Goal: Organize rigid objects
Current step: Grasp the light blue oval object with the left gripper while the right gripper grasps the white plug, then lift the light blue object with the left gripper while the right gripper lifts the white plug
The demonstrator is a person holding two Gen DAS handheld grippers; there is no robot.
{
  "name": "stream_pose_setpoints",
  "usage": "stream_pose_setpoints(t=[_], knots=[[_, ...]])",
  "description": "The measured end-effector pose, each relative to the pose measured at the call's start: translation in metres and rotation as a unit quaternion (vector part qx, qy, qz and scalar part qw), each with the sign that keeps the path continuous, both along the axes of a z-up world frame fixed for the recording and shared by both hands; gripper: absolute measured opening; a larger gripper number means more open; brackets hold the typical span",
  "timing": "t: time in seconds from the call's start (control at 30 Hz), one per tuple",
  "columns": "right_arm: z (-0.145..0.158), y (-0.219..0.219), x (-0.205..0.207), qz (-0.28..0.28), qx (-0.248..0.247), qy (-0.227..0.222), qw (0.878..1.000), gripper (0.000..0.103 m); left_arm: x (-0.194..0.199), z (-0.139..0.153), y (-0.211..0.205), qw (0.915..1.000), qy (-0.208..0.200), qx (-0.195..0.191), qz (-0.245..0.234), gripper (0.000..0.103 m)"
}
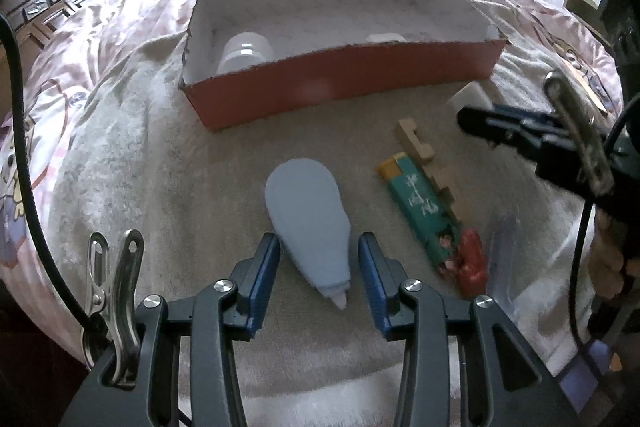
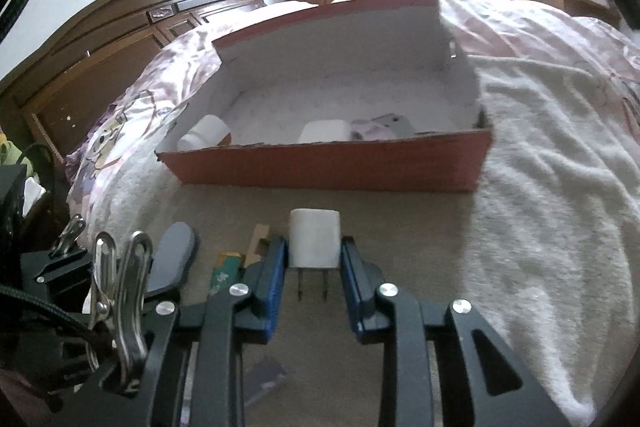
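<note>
A red cardboard box [image 1: 340, 83] with a white inside lies on the bed; it also shows in the right wrist view [image 2: 328, 167]. A white bottle [image 1: 244, 55] lies in it. My left gripper [image 1: 319, 247] is open around a pale blue teardrop-shaped object [image 1: 308, 223], its pads apart from it. My right gripper [image 2: 314, 251] has its pads against the sides of a white plug adapter [image 2: 315, 239], prongs pointing toward the camera. In the left wrist view the right gripper [image 1: 472, 125] is beside the adapter [image 1: 470, 99].
A teal and yellow carton [image 1: 416, 207], a wooden block piece [image 1: 416, 143] and a red item [image 1: 472, 263] lie on the beige towel [image 1: 160, 187]. White and pale purple items [image 2: 372, 129] lie in the box. A dark wooden headboard [image 2: 100, 51] stands at the left.
</note>
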State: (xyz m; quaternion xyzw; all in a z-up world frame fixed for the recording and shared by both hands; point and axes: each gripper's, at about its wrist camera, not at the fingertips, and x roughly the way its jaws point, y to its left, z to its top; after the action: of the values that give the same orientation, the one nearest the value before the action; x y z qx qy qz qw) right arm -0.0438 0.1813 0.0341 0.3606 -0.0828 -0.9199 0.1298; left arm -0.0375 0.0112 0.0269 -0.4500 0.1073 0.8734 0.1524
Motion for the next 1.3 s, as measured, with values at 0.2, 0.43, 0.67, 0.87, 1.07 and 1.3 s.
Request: stream_pose_setpoints(t=[0.2, 0.43, 0.67, 0.87, 1.07, 1.3], knots=[[-0.008, 0.012, 0.010, -0.008, -0.007, -0.009, 1.000, 0.028, 0.015, -0.001, -0.005, 0.9999, 0.002, -0.017, -0.003, 0.042], [-0.011, 0.018, 0.015, -0.010, -0.004, -0.013, 1.000, 0.028, 0.000, -0.008, -0.024, 0.9981, -0.009, -0.025, 0.055, 0.042], [-0.017, 0.023, 0.013, -0.023, 0.006, -0.029, 0.999, 0.028, -0.023, -0.006, -0.041, 0.9924, 0.019, -0.044, 0.114, 0.042], [-0.019, 0.021, 0.011, -0.022, 0.015, -0.035, 0.999, 0.026, -0.037, -0.004, -0.049, 0.9906, 0.026, -0.004, 0.134, 0.042], [-0.019, 0.021, 0.011, -0.021, 0.012, -0.034, 0.999, 0.026, -0.034, -0.002, -0.054, 0.9919, 0.011, 0.045, 0.118, 0.042], [-0.020, 0.021, 0.010, -0.021, 0.007, -0.033, 0.999, 0.027, -0.019, 0.001, -0.036, 0.9946, 0.004, 0.090, 0.052, 0.076]])
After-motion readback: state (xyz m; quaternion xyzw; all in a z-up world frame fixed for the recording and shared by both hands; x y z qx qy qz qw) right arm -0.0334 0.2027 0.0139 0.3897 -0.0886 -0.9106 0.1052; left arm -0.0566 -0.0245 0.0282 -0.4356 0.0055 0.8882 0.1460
